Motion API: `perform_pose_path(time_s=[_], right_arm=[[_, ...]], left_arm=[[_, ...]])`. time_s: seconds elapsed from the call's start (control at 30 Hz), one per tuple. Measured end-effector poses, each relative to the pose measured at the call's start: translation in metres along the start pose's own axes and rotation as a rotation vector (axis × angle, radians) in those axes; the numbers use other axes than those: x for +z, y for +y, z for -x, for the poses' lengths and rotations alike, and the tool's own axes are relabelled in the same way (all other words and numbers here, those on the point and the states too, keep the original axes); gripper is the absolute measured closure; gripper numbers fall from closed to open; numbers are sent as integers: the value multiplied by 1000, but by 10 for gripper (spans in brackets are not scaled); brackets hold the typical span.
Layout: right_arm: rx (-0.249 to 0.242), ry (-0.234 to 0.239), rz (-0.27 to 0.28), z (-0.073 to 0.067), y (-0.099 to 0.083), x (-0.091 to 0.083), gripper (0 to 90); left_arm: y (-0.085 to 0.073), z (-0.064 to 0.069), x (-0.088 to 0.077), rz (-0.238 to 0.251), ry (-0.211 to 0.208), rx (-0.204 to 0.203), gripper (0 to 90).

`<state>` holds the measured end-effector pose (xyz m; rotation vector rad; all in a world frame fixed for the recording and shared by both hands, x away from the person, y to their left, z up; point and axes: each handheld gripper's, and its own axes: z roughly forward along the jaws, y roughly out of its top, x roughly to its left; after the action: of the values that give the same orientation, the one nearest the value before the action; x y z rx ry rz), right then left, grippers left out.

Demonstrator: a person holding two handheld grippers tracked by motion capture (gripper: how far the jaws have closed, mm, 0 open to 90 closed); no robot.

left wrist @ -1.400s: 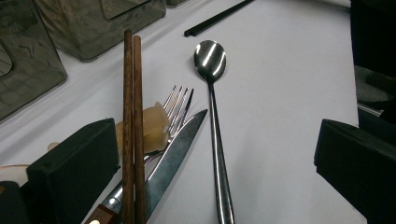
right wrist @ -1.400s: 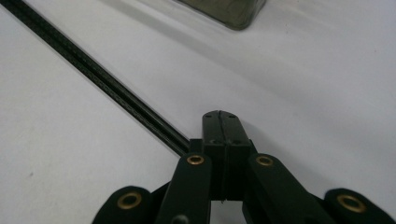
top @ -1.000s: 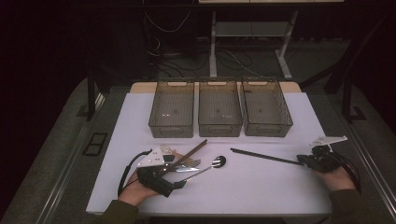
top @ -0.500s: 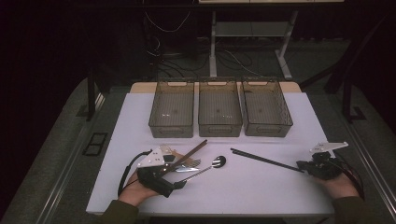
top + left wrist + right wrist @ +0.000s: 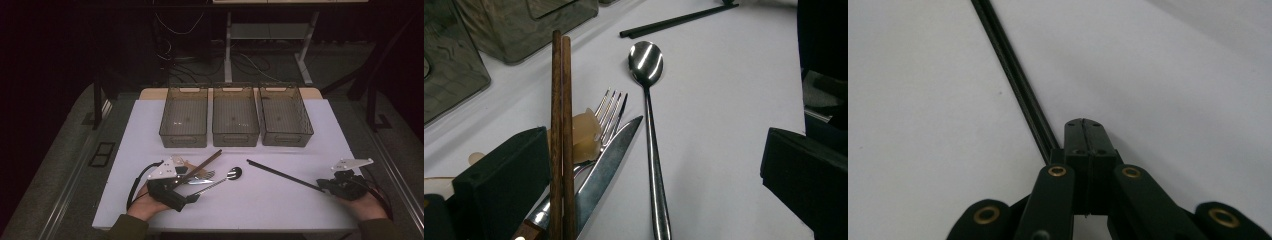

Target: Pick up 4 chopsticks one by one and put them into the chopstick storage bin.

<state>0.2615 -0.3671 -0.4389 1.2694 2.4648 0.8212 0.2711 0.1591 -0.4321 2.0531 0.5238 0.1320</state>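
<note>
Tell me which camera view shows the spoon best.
The left gripper view: the spoon lies close up, bowl to handle, beside the knife and fork. The high view shows the spoon small, right of the left tongs.

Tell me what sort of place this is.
Probably a lab or recording workspace, not a dining room: a white table under a dark backdrop, three empty bins lined up for sorting, and loose cables on the floor behind.
</note>
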Motion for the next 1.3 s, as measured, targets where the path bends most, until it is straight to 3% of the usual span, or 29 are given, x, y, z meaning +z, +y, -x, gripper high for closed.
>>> perform_pose_path(time_s=[0.57, 0.8, 1.0, 1.13, 1.3], right_arm=[[-50, 36, -20, -20, -7, -6, 900], [-57, 41, -17, -20, -8, -7, 900], [-30, 47, 33, -17, -7, -13, 900], [-18, 72, 65, -16, -5, -16, 805], [-21, 120, 90, -17, -1, -16, 611]], left_arm=[[0, 1, 1, 0, -2, -3, 0], [0, 1, 1, -3, -2, -2, 0], [0, 1, 1, -3, -1, -4, 0], [0, 1, 1, -8, 0, 0, 0], [0, 1, 2, -9, -1, -1, 0]])
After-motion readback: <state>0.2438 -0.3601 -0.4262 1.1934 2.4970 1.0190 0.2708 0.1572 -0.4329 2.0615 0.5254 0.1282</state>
